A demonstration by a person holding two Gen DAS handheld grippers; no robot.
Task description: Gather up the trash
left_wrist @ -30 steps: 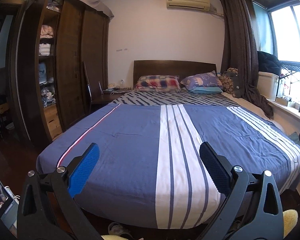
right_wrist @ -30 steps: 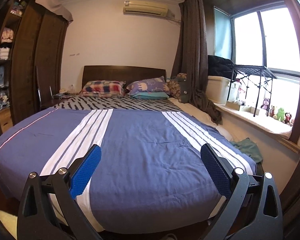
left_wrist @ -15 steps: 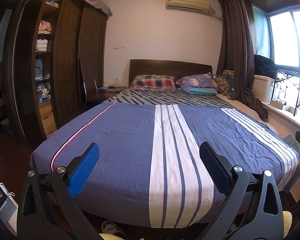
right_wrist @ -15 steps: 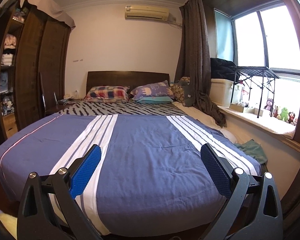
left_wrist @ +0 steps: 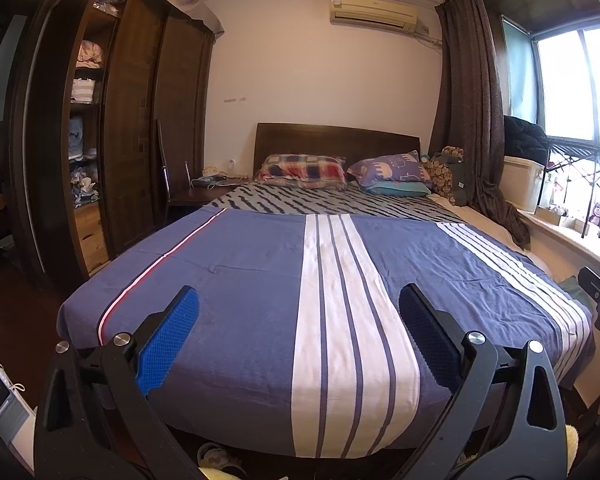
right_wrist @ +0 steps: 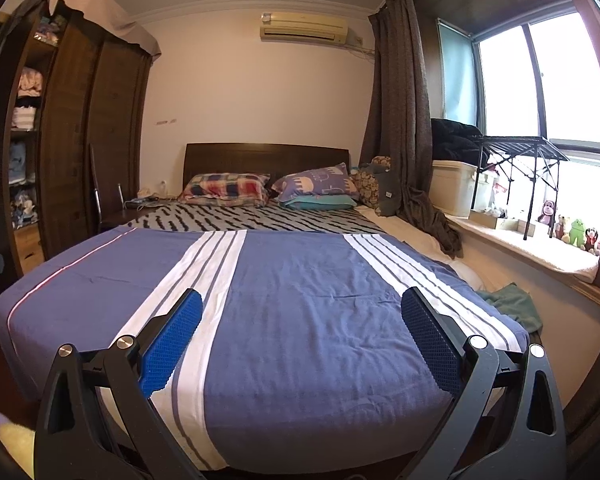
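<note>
While both grippers hover at foot of wide bed (left_wrist: 260,280) with blue white-striped cover, left gripper (left_wrist: 298,322) fingers spread wide, holding nothing; right gripper (right_wrist: 300,324) fingers likewise wide, empty; no trash identifiable on cover; plaid pillow (right_wrist: 226,188) and purple elephant-print pillow (right_wrist: 320,182) lie by dark wooden headboard (right_wrist: 264,156); crumpled green cloth (right_wrist: 512,304) lies between bed and window ledge.

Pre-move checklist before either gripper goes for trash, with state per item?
1. Left gripper open, nothing held: ok.
2. Right gripper open, nothing held: ok.
3. Trash target found: not ok, none visible on the blue striped bedspread.
4. Bin located: not ok, none in either view.
5. Bedside table clutter is trash: cannot tell, too small.
6. Green cloth beside the bed is trash: cannot tell.
</note>
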